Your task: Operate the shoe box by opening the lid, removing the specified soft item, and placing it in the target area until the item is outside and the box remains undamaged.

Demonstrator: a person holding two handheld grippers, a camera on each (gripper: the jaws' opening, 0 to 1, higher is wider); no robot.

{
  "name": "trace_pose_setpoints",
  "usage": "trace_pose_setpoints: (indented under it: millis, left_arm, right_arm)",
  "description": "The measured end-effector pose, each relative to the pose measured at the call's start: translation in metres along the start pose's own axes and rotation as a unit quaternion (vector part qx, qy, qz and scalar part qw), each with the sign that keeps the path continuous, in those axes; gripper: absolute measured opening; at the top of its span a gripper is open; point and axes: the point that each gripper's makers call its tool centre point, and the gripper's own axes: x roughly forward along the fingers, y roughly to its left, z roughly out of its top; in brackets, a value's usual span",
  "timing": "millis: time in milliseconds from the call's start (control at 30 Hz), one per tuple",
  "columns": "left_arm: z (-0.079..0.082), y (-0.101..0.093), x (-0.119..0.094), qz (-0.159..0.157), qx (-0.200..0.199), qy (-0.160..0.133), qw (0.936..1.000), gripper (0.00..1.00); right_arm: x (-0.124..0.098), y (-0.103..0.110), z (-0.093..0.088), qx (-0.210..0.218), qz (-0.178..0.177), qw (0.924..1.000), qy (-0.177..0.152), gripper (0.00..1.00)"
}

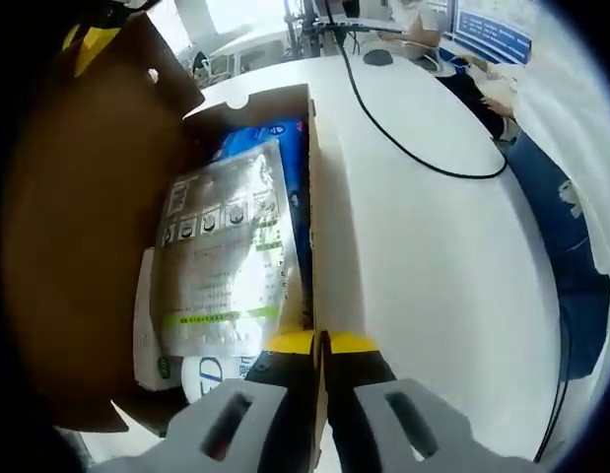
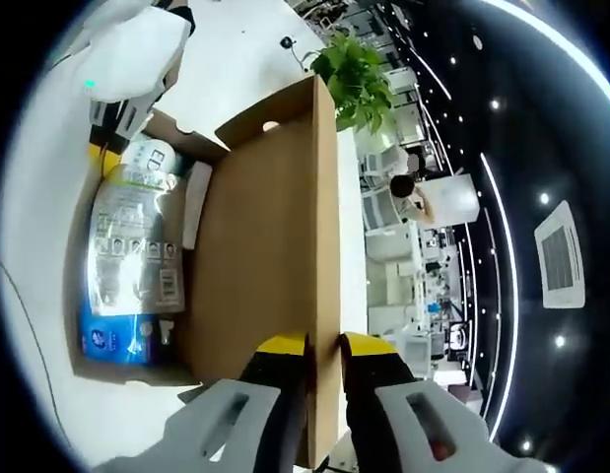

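In the left gripper view the left gripper (image 1: 320,345) has its yellow-tipped jaws drawn narrow on the thin side wall of the shoe box (image 1: 311,197), plain brown cardboard with a raw cut edge. Inside the box, toward 10 o'clock from the jaws, lies the soft item, a glossy crinkled plastic packet (image 1: 226,251) printed grey, white and green; a blue packet (image 1: 285,148) lies partly hidden beneath it. The smooth white table (image 1: 433,256) curves off toward 2 o'clock, crossed by a black cable (image 1: 403,148).

In the right gripper view the right gripper (image 2: 322,347) pinches the free edge of the raised lid (image 2: 270,236), a flat matte cardboard panel standing on edge. At 9 o'clock of the lid the packet lies flat in the box. The other gripper shows at 11 o'clock, its tips cut off behind the box wall. A leafy green plant (image 2: 359,74) stands beyond the lid.
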Motion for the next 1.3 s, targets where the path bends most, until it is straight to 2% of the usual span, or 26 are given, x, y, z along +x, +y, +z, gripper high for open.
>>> trace_pose_setpoints:
  millis: [367, 500, 900, 1133, 1300]
  left_arm:
    - [0.001, 0.001, 0.002, 0.001, -0.004, -0.005, 1.0, 0.01]
    - [0.0, 0.001, 0.003, 0.001, -0.004, -0.002, 1.0, 0.02]
    - [-0.001, 0.001, 0.007, -0.002, -0.006, -0.003, 1.0, 0.02]
    - [-0.001, 0.001, 0.008, -0.004, -0.006, -0.003, 1.0, 0.02]
    - [-0.001, 0.001, 0.01, -0.004, -0.005, -0.006, 1.0, 0.02]
  right_arm:
    - [0.009, -0.006, -0.003, -0.005, 0.002, 1.0, 0.001, 0.08]
    - [0.014, -0.009, -0.005, 0.012, 0.0, 0.9999, 0.002, 0.07]
    - [0.032, -0.015, -0.011, 0.006, 0.015, 0.9998, 0.007, 0.05]
    - [0.035, -0.016, -0.012, 0.024, 0.029, 0.9993, 0.003, 0.05]
    - [0.037, -0.015, -0.013, 0.02, 0.036, 0.9991, 0.003, 0.05]
